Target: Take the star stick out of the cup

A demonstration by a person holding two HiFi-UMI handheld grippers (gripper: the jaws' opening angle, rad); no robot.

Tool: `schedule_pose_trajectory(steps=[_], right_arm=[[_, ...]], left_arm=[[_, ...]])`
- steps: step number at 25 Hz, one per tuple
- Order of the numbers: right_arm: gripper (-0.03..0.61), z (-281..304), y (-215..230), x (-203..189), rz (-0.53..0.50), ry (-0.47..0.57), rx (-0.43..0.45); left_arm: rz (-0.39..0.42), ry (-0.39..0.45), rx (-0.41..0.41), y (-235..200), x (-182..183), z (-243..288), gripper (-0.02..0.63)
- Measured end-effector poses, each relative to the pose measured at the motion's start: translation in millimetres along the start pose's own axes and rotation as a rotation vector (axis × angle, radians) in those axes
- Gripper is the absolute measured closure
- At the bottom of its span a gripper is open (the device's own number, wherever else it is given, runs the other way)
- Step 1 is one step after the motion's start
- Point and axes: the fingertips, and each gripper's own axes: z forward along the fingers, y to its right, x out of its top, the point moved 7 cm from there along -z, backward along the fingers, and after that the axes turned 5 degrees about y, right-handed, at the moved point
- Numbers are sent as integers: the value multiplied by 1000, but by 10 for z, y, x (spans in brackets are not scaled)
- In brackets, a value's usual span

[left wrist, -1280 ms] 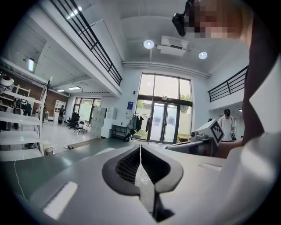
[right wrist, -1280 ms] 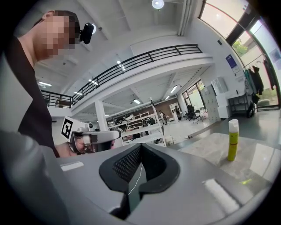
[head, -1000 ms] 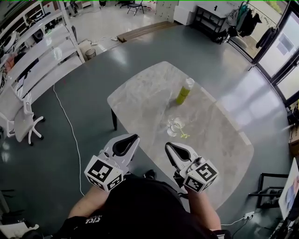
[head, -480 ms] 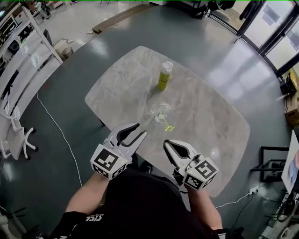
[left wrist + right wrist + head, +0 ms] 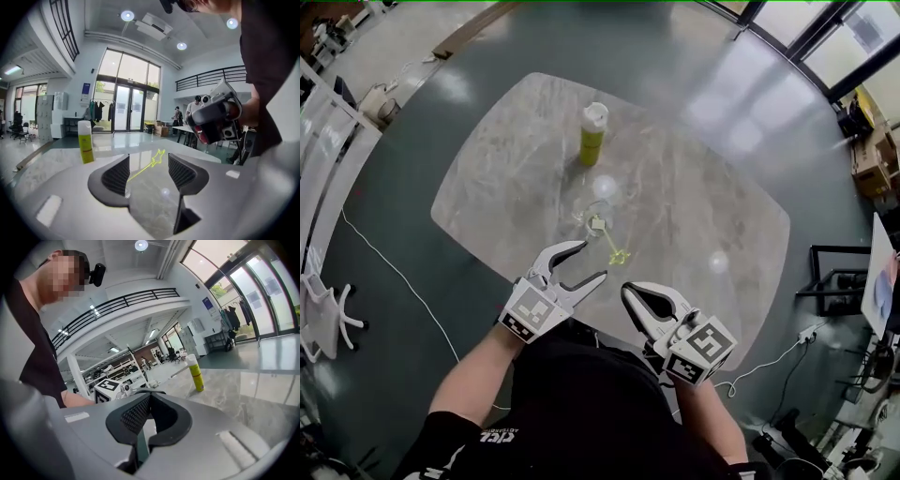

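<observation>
A clear glass cup (image 5: 594, 217) stands on the marble table (image 5: 703, 187). A yellow-green star stick (image 5: 613, 246) leans out of it toward me, its star end low over the tabletop. My left gripper (image 5: 590, 262) hovers just short of the star with its jaws opening and nothing between the pads. In the left gripper view the star stick (image 5: 158, 158) shows beyond the gap of the left gripper (image 5: 149, 172). My right gripper (image 5: 628, 292) is shut and empty at the table's near edge, right of the stick. The right gripper (image 5: 150, 394) shows closed jaws in its own view.
A yellow-green bottle (image 5: 592, 134) with a white cap stands behind the cup; the bottle (image 5: 85, 141) is also in the left gripper view, and the bottle (image 5: 195, 373) in the right. Grey floor surrounds the table. White shelving (image 5: 323, 159) is at left.
The left gripper's jaws have gone from shut to wide apart, and it has moved forward to near the star. The right gripper stayed shut. The head view has shifted.
</observation>
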Motion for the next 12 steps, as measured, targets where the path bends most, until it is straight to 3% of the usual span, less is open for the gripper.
schedule_pose_trajectory(steps=[6,12], right_arm=[[565,-94,135,-59,26,-6,-56],[565,-284,168,-126,34,-2,-93]], left_arm=[[90,-116,-68,26,-410,403,345],[110,-167,-27,-73,-635,716,344]])
